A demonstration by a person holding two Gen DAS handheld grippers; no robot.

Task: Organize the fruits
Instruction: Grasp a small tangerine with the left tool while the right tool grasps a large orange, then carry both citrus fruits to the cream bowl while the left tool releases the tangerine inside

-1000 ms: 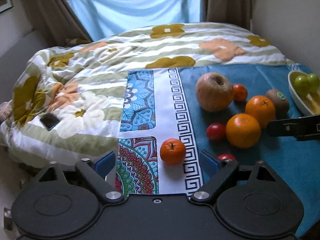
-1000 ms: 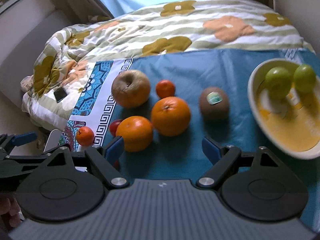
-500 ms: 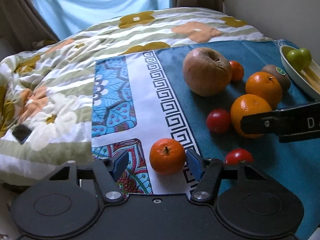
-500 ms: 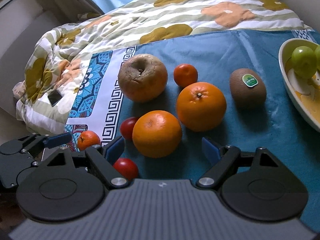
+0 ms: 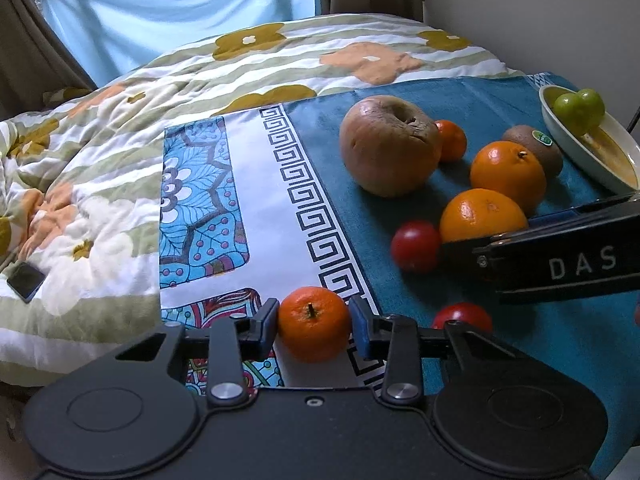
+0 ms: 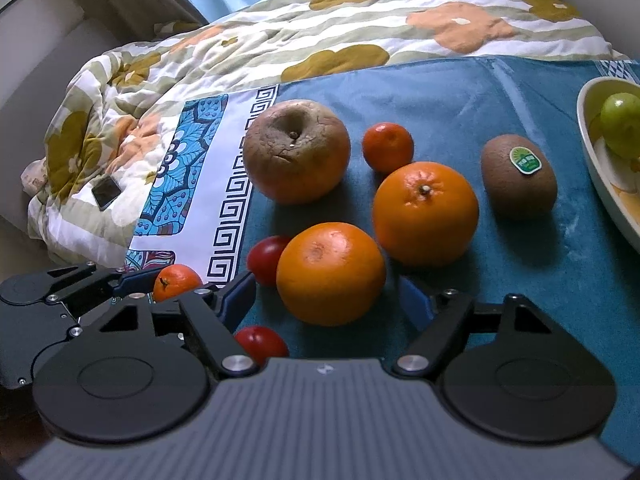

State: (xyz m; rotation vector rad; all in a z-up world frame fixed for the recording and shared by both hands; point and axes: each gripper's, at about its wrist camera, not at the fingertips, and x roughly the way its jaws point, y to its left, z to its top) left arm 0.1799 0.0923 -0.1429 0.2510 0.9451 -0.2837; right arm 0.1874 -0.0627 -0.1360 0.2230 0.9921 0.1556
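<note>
Fruits are spread over a blue cloth (image 6: 460, 92) on the bed, and the job is to sort them, most likely into the cream bowl (image 5: 600, 156) at the far right edge, which already has green fruits (image 5: 578, 106) in it.

Going left to right: a phone (image 5: 25, 282) sits on the floral duvet (image 5: 120, 128), well away from everything. Then the small mandarin (image 5: 314, 322) on the cloth's white patterned border, apart from the main pile. The left gripper (image 5: 314, 326) is closing on it, and both blue pads look pressed to its sides, so I'd call that a narrow grip on the mandarin, still seated on the fabric. It makes sense as the first pick, since nothing crowds it.

Next come two red tomatoes (image 6: 266, 258), with the wrinkly brown apple (image 6: 296, 152) further back. The near orange (image 6: 330, 274) sits between the right gripper's (image 6: 328, 296) fingers, and those jaws are closing too. They're still wide with a gap on both sides, so no hold yet. The left finger comes down right by a tomato, so it could nudge that one.

Past that are a second orange (image 6: 426, 212), another small mandarin (image 6: 387, 146) behind it, and a stickered kiwi (image 6: 518, 178) nearest the bowl. Both tools point steeply down, straddling round fruit that would roll if clipped off-centre.
</note>
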